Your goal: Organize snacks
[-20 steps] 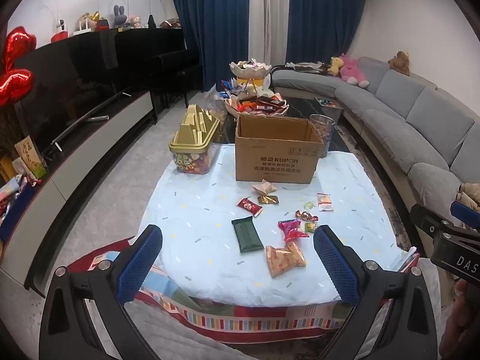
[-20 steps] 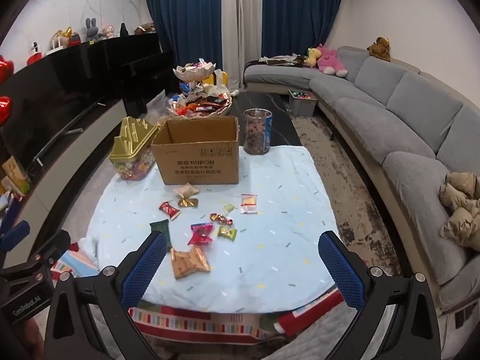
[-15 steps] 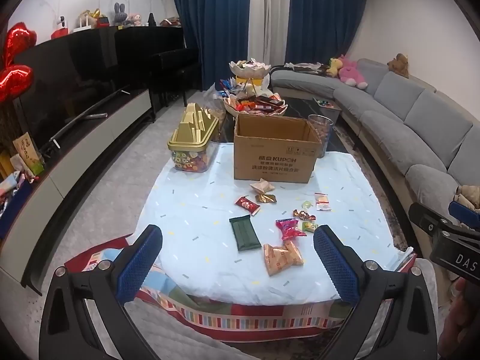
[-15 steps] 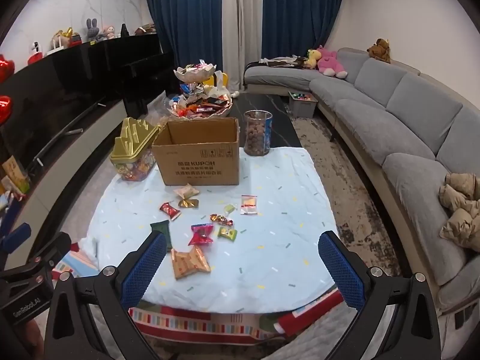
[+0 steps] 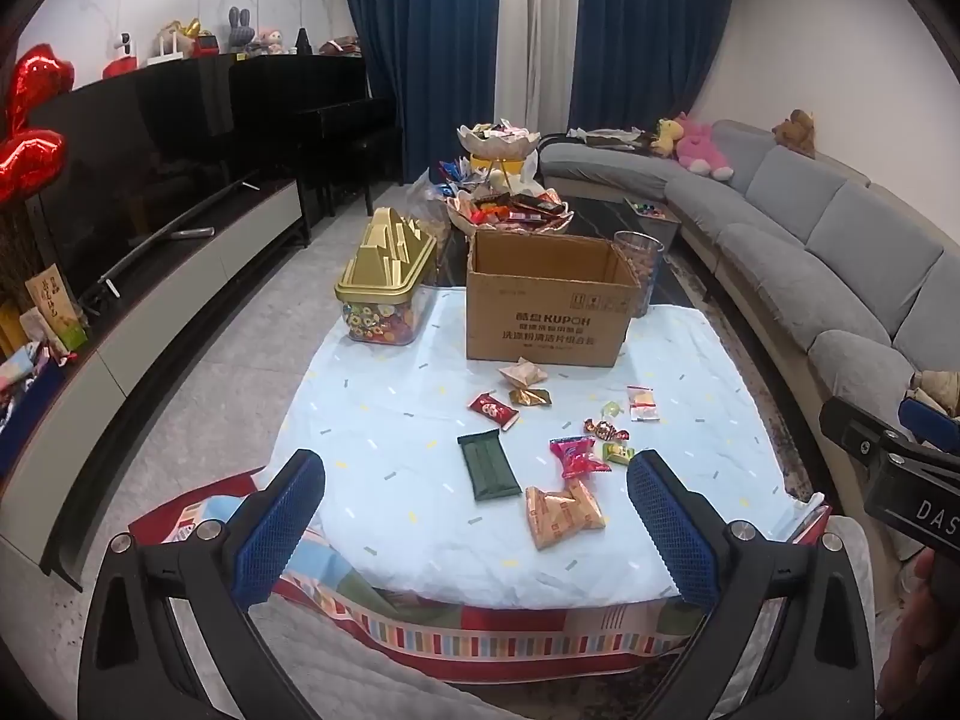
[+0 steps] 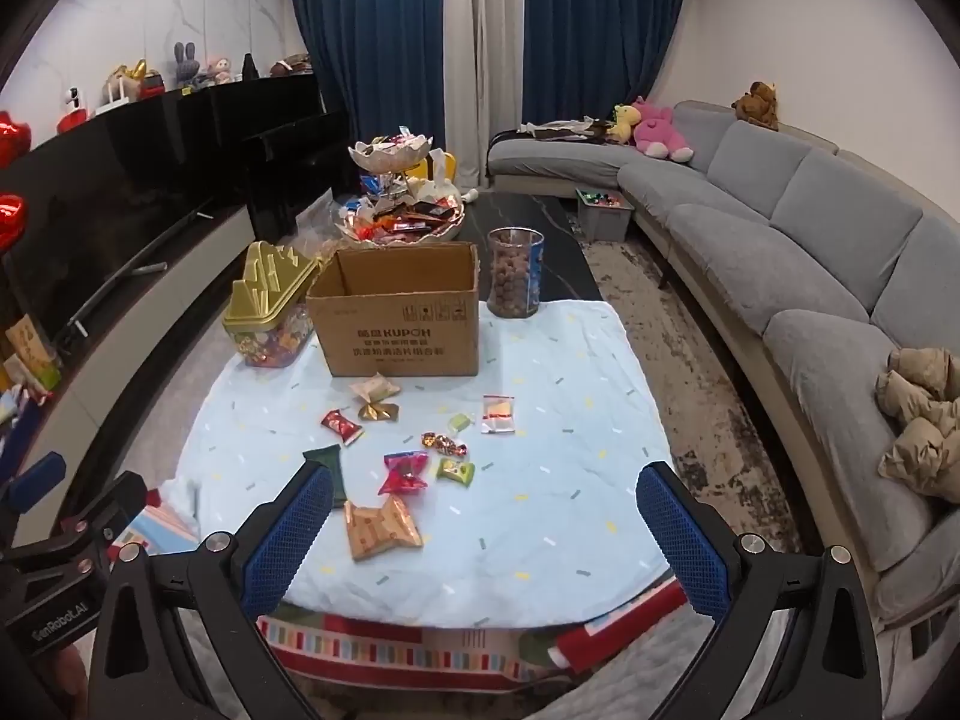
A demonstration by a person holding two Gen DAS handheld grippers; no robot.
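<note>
Sofa: grey sectional, curving down the right side of the frame.
Table cloth: pale blue with small dashes, filling the centre.
Cardboard box: open-topped, upper centre on the cloth; front reads "KUPOH" above lines of Chinese print.
Gold-lidded tub: clear, full of wrapped sweets, just left of the box.
Clear jar: brown snacks inside, right of the box.
Left gripper: jaws spread wide, nothing between them, low in the frame.
Right gripper: likewise released and empty; its body, at the left view's right edge, reads "DAS".
Snacks: loose on the cloth below the box, among them a dark green pack, an orange pack, a pink wrapper and a red wrapper.
</note>
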